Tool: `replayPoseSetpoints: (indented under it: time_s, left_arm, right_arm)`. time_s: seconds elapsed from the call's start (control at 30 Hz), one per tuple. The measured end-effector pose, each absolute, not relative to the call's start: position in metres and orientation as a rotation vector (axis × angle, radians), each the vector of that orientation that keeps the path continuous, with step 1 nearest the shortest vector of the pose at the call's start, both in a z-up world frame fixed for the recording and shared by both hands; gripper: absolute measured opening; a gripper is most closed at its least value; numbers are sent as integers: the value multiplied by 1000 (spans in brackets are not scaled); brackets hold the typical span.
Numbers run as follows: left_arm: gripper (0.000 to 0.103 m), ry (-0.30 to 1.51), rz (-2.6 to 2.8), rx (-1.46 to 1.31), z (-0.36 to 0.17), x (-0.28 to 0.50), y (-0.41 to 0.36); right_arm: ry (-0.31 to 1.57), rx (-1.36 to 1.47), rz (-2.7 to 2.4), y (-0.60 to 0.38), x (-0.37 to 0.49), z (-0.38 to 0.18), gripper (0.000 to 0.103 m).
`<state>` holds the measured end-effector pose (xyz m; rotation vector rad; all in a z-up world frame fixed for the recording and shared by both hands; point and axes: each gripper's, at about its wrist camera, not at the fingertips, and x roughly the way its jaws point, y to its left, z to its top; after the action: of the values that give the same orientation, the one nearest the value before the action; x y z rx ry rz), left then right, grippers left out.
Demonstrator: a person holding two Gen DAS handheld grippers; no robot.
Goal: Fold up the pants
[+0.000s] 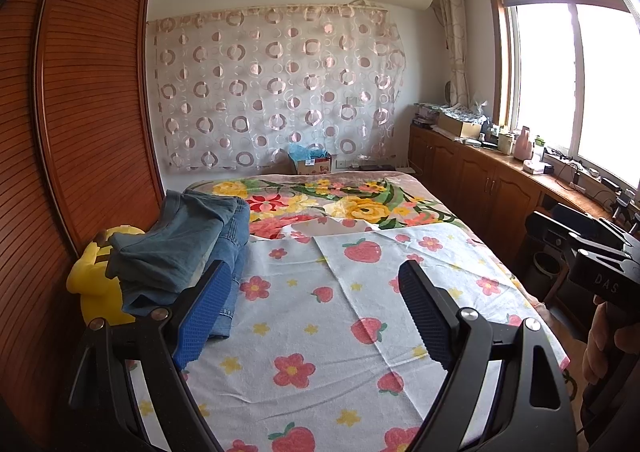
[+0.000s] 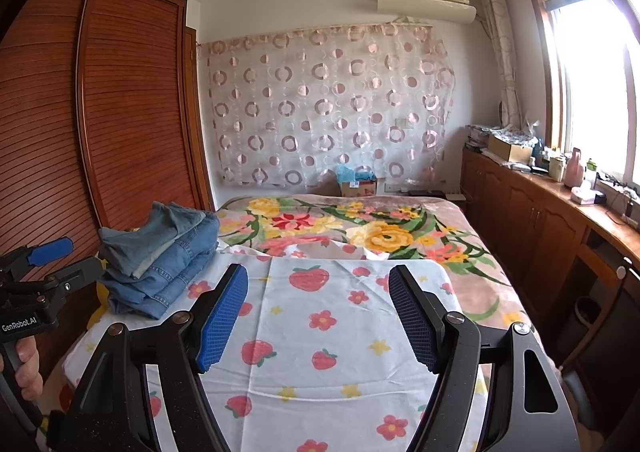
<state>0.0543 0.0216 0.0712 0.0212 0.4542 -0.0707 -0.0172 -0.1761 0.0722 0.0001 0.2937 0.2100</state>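
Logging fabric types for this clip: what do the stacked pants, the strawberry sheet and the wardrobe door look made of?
Stacked pants: blue denim by the look, faded matte, with visible seams and stitched hems. Strawberry sheet: thin woven cloth, probably cotton, matte, with fold creases. Wardrobe door: reddish-brown wood or wood veneer, slightly glossy, with fine horizontal slats.

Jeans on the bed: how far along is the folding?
Done: the jeans sit in a folded stack at the bed's left edge, beside a yellow plush. In hand: nothing; the left hand-held gripper and right hand-held gripper are open over the bare strawberry sheet. Left: nothing unfolded in view.
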Motion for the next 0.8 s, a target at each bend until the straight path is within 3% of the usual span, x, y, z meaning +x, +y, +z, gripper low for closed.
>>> replayPoseSetpoints:
  time_s: [0.8]
  left_arm:
    - [86,452,-71,18,71,54,23]
  right_arm:
    - [298,-8,214,-177,-17,70,75]
